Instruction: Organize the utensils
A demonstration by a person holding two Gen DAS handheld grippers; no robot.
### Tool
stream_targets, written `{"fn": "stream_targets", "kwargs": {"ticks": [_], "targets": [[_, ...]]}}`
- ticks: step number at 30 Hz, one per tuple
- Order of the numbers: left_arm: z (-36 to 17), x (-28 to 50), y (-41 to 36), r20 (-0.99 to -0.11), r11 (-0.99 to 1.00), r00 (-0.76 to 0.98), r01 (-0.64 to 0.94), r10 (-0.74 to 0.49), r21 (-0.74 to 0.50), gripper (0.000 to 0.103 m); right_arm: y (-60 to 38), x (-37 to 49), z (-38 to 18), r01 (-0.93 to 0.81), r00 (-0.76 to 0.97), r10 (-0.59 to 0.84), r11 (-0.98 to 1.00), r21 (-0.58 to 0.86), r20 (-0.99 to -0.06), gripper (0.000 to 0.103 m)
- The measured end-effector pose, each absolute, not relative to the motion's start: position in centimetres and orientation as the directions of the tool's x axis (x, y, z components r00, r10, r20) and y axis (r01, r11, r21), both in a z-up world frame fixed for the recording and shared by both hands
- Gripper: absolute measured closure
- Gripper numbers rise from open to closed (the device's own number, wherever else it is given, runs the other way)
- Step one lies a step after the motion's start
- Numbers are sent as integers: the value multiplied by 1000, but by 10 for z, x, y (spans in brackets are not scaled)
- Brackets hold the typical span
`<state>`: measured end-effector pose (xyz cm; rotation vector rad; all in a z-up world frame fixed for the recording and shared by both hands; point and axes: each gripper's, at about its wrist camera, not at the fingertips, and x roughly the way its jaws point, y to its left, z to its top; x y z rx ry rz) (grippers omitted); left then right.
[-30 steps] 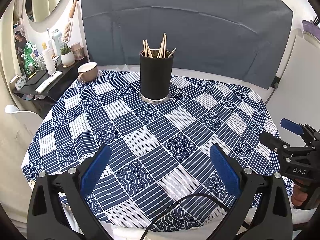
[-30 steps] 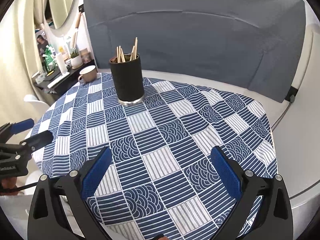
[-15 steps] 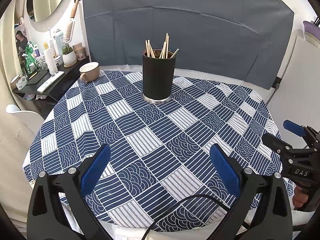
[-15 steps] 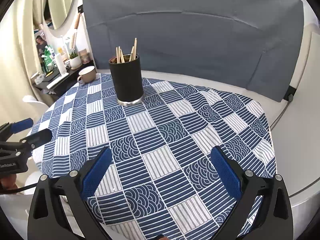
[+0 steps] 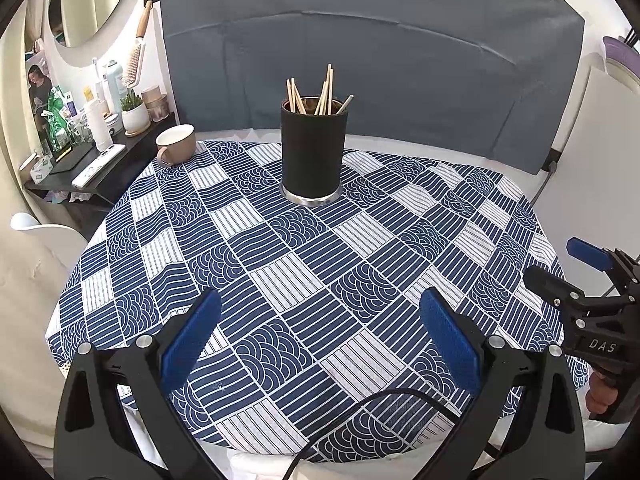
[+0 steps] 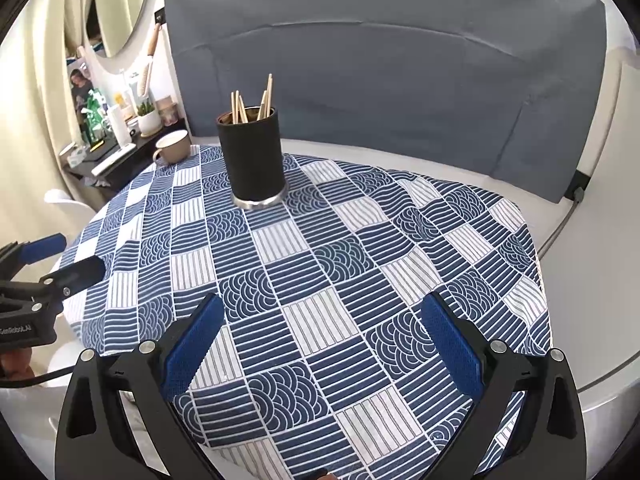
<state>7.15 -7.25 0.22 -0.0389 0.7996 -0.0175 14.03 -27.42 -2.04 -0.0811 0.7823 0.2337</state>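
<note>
Standing upright toward the far side of the bench [image 5: 460, 216], the black holder [image 5: 312, 156] contains several wooden chopsticks [image 5: 320, 92]. Left hand-held gripper [image 5: 320, 332] hovers over the near edge, jaws spread wide, empty. Right hand-held gripper [image 6: 320, 336] likewise spread, holding nothing. A beige mug [image 5: 176, 148] sits at the far-left edge.

**Hidden and cut off**

The lower ends of the thin wooden sticks [image 5: 320, 92] are hidden inside the black cylindrical holder [image 5: 313, 152]. Labels on the small bottles on the dark side shelf [image 5: 100, 156] are too small to read.
</note>
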Motion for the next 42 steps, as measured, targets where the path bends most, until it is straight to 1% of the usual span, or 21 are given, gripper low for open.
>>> {"fn": "stream_targets", "kwargs": {"ticks": [26, 42], "targets": [[-2, 73, -69, -733, 998, 680, -15, -29, -54, 6, -272, 140, -23, -250, 682, 176, 968, 0, -710, 8], [-2, 74, -71, -733, 999, 679, 2, -40, -53, 6, -271, 140, -24, -249, 680, 174, 968, -1, -712, 8]]}}
